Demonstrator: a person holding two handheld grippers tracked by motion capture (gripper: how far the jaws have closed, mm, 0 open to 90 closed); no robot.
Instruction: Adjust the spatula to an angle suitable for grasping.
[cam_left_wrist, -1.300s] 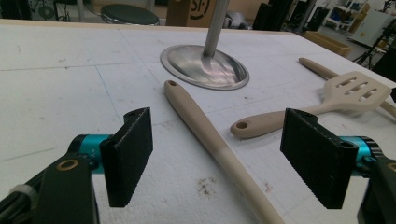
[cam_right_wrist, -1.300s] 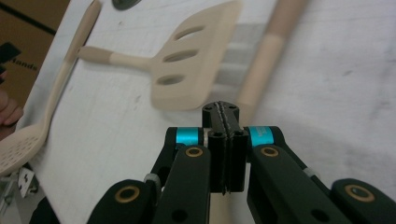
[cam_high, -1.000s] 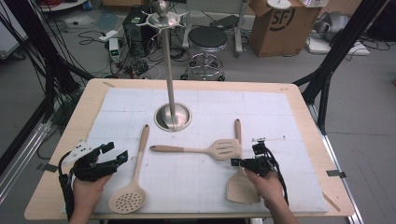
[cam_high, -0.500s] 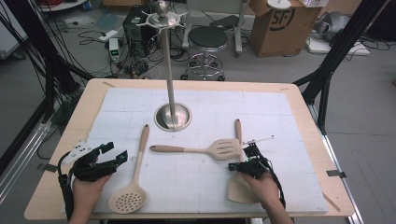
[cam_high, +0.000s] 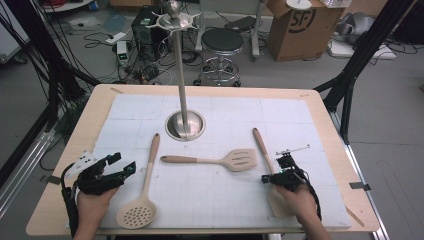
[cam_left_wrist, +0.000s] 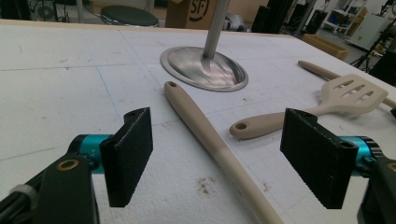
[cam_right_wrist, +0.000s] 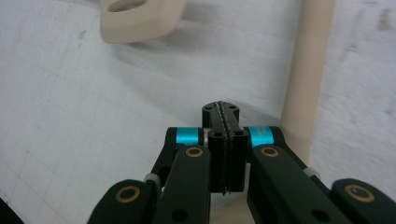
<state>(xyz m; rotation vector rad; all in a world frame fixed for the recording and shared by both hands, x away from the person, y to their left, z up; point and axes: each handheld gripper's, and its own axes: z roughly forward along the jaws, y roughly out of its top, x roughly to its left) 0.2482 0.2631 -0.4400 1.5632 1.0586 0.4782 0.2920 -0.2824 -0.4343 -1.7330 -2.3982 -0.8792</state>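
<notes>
Right claw closed, pointing down beside spatula handle.

The work surface was a light wooden table with rounded corners, topped by a white gridded mat. Beyond its far edge the floor was grey and smooth, strewn with tangled black cables and a white power strip. A round black-cushioned stool on a chrome ringed base stood behind the table. A brown cardboard box printed with black letters sat to its right. Black metal frame struts rose at right, and more at left. Lighting was even, indoor, with soft shadows.
</notes>
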